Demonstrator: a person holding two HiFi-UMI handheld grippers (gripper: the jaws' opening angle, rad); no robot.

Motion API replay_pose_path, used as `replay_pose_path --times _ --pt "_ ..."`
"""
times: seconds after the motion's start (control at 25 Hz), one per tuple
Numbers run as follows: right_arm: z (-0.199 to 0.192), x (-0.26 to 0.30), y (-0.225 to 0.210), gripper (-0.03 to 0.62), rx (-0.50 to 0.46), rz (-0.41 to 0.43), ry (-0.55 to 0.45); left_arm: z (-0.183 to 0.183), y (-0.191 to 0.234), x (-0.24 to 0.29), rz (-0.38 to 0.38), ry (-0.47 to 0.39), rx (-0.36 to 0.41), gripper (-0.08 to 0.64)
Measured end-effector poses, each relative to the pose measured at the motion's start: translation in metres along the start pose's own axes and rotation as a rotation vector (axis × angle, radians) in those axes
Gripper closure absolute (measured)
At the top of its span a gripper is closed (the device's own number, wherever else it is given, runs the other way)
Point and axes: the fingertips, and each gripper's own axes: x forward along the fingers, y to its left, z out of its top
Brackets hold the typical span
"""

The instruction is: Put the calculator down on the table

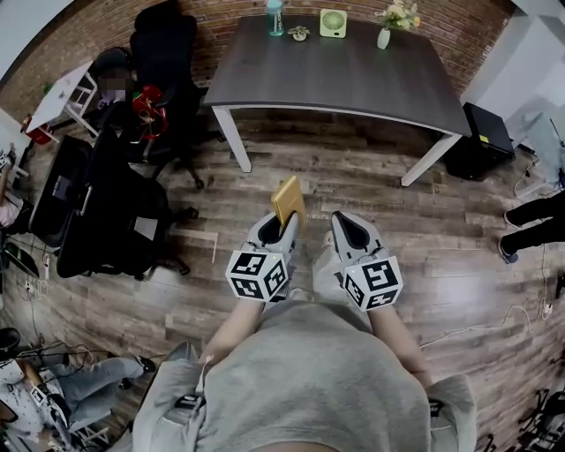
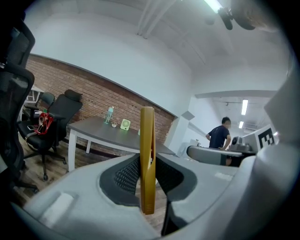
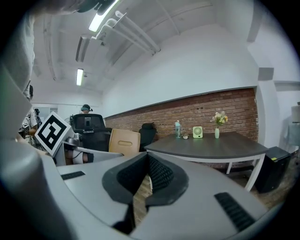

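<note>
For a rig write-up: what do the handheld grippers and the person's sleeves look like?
The left gripper and right gripper are pale grey shells with dark ribbed pads and a cube of black-and-white square markers each. The person wears a grey short-sleeved top.

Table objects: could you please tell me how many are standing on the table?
4, all along the far edge of the table: a teal bottle, a small object, a green desk fan and a vase of flowers.
</note>
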Motion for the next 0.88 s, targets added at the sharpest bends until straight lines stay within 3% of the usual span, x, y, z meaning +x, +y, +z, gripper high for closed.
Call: replay_pose_path --times 0.44,0.88 --pt "-0.005 0.041 -0.031 0.589 0.023 -0.022 -0.015 0.006 0.027 0.04 0.007 0.014 0.012 0.476" --pt "0.013 0.118 -0.096 0.589 0.006 0.009 -0.006 0.037 0.062 0.127 0.03 0.011 -0.005 0.476"
